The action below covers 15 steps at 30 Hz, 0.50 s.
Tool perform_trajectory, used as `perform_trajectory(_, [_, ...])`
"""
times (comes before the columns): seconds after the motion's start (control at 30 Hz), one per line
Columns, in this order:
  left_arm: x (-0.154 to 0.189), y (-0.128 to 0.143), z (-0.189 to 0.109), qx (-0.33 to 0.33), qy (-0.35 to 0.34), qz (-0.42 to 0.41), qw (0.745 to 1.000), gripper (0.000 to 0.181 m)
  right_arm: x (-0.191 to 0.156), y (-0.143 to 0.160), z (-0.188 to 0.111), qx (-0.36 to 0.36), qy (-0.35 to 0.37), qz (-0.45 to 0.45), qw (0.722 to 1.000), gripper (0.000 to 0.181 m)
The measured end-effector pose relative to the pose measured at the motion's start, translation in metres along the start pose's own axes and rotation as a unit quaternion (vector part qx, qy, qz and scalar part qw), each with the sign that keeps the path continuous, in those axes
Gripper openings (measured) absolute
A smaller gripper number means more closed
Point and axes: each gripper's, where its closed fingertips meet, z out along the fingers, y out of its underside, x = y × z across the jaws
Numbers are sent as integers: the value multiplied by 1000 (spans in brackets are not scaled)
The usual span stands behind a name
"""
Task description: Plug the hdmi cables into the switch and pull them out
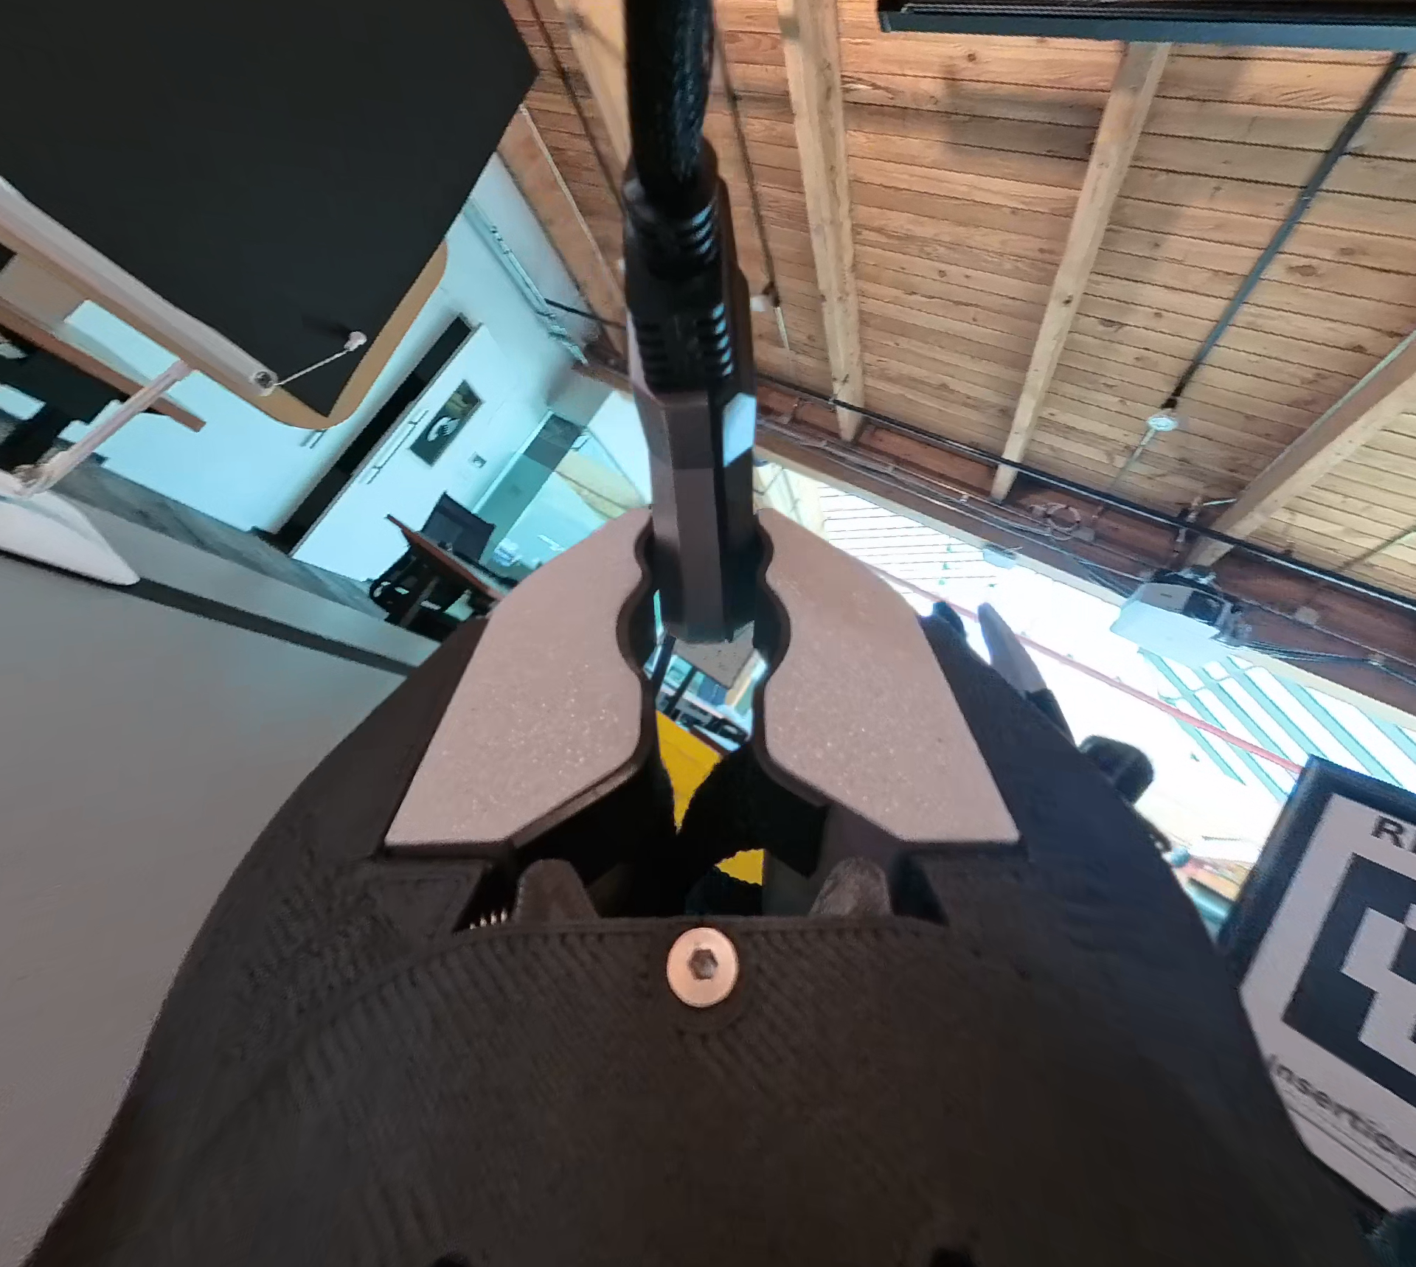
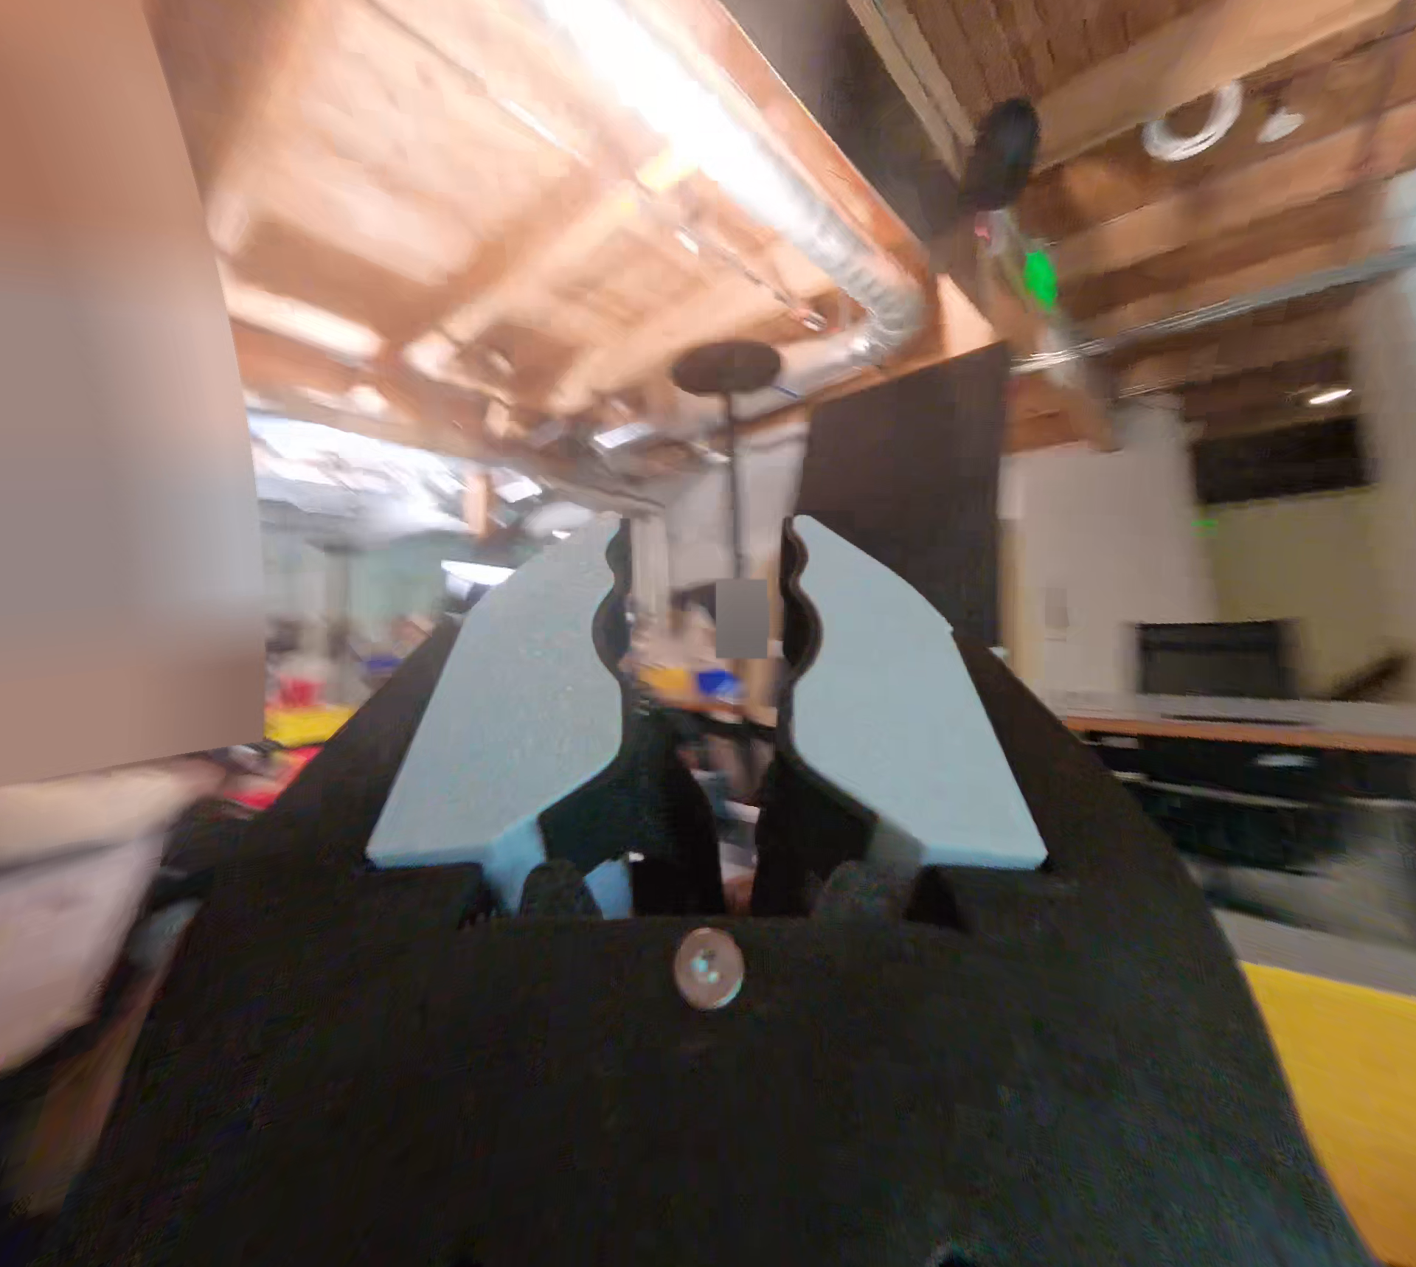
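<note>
Up close, the left gripper (image 1: 703,541) is clenched on the dark body of an HDMI plug (image 1: 693,464), its two grey fingers (image 1: 536,686) pinching the plug's sides near their tips. The plug's metal end (image 1: 709,652) points back toward the camera, sitting in the rounded gap between the fingers, free of any socket. Its ribbed strain relief and the black braided cable (image 1: 674,4) run away from the gripper and out past the top edge of the left wrist view. The camera tilts up toward a wooden plank ceiling (image 1: 1073,196). A black panel (image 1: 230,81) fills the upper left, with open air between it and the cable. A marker card (image 1: 1333,1000) stands at the near right.

The right gripper (image 2: 706,541) is released, its pale blue fingers (image 2: 529,686) apart with nothing between them. Its view is motion-blurred, and the switch shows in neither view.
</note>
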Motion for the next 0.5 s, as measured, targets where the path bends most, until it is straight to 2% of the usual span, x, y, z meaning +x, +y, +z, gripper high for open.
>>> perform_trajectory(0.1, [15, -2, 0, 5, 50, -7, 999, 20, -60, 58, 21, 7, -46, 150, 988, 49])
perform_trajectory(0.17, [26, 0, 0, 1, 83, -8, 996, 20, -86, 93, 38, -8, -62, 258, 964, 52])
perform_trajectory(0.23, [36, 3, 0, -7, 112, -12, 994, 20, -103, 115, 55, -33, -83, 347, 934, 53])
perform_trajectory(0.3, [42, 9, 1, -23, 131, -19, 991, 20, -120, 126, 66, -65, -122, 382, 914, 56])
perform_trajectory(0.4, [49, 21, 3, -57, 151, -29, 986, 20, -119, 129, 75, -55, -111, 381, 916, 52])
perform_trajectory(0.47, [55, 31, 3, -87, 169, -32, 981, 20, -115, 122, 73, -20, -110, 384, 917, 35])
perform_trajectory(0.5, [58, 37, 3, -102, 176, -33, 979, 20, -113, 119, 70, -8, -114, 376, 919, 21])
